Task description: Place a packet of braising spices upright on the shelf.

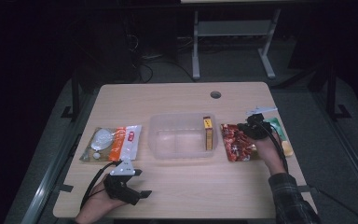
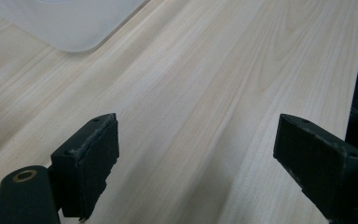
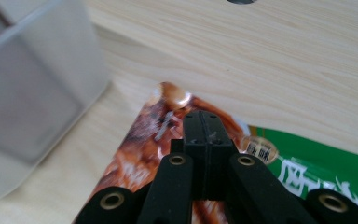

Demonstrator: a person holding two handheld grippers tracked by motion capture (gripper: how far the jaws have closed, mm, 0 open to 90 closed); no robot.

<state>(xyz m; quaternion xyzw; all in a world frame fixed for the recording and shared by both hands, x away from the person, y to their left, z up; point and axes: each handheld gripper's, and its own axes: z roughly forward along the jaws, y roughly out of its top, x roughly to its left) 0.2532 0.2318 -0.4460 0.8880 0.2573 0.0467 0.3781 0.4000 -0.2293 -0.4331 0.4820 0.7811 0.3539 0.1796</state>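
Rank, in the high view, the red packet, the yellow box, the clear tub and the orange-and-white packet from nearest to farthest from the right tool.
From the right tool:
1. Red packet, directly under and beside it.
2. Yellow box, standing against the tub's right wall.
3. Clear tub, at the table's centre.
4. Orange-and-white packet, far across on the left.

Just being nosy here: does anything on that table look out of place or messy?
Nothing spilled or damaged. The only oddity: a yellow box stands on edge against the right wall of the clear tub, while the packets lie flat outside it.
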